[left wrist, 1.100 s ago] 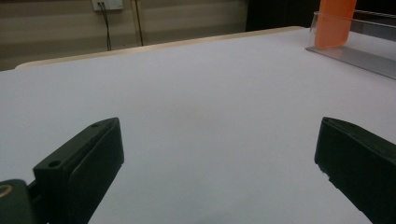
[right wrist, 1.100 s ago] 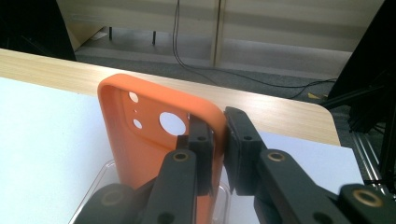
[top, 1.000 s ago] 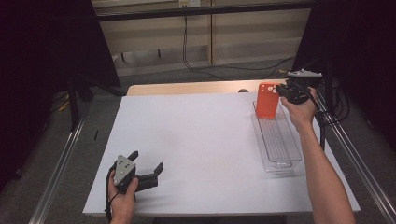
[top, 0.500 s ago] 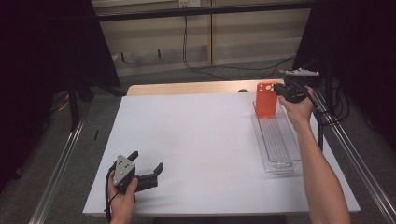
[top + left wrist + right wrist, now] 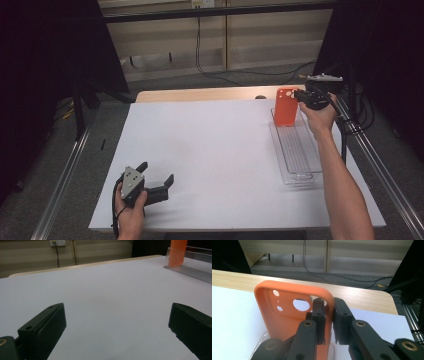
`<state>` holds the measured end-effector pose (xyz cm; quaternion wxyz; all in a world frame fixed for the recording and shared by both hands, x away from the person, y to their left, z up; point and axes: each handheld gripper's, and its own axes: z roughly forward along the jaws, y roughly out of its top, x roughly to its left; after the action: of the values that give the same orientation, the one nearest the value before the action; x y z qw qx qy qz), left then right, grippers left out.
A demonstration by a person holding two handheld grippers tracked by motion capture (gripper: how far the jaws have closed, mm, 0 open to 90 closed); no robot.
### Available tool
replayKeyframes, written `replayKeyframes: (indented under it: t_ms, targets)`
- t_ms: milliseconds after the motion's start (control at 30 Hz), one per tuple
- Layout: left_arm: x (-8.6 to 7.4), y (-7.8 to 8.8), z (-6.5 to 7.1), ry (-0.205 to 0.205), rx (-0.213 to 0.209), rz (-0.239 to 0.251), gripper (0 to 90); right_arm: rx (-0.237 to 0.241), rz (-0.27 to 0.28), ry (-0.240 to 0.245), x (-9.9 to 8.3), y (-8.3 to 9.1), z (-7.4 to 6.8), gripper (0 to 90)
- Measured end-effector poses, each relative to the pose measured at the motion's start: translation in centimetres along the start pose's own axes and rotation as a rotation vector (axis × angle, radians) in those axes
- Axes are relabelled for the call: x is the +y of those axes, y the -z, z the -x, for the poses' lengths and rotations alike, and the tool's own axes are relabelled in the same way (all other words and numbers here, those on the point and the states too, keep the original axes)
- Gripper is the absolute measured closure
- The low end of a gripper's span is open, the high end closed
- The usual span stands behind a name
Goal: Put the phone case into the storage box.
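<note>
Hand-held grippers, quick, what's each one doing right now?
Left hand-held gripper: open, holding nothing, low over the white table.
Right hand-held gripper: closed on the edge of the orange phone case.

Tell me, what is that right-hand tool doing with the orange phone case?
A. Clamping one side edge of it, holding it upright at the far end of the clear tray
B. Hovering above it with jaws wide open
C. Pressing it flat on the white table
A: the right gripper has its jaws shut on the orange phone case's edge, upright at the clear tray's far end.
</note>
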<state>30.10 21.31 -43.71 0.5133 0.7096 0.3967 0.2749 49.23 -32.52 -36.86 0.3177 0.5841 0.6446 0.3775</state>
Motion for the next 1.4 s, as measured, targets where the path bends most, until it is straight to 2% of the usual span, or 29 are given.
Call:
replayKeyframes:
  t_ms: [1000,1400]
  targets:
    - [0.01,0.15,-0.06,0.001,-0.002,0.004,1.4,0.009,-0.002,-0.018,0.11,0.24,0.18,77.4]
    - [0.03,0.22,-0.08,0.001,-0.001,0.008,1.4,0.006,0.015,-0.012,0.33,0.90,0.16,72.3]
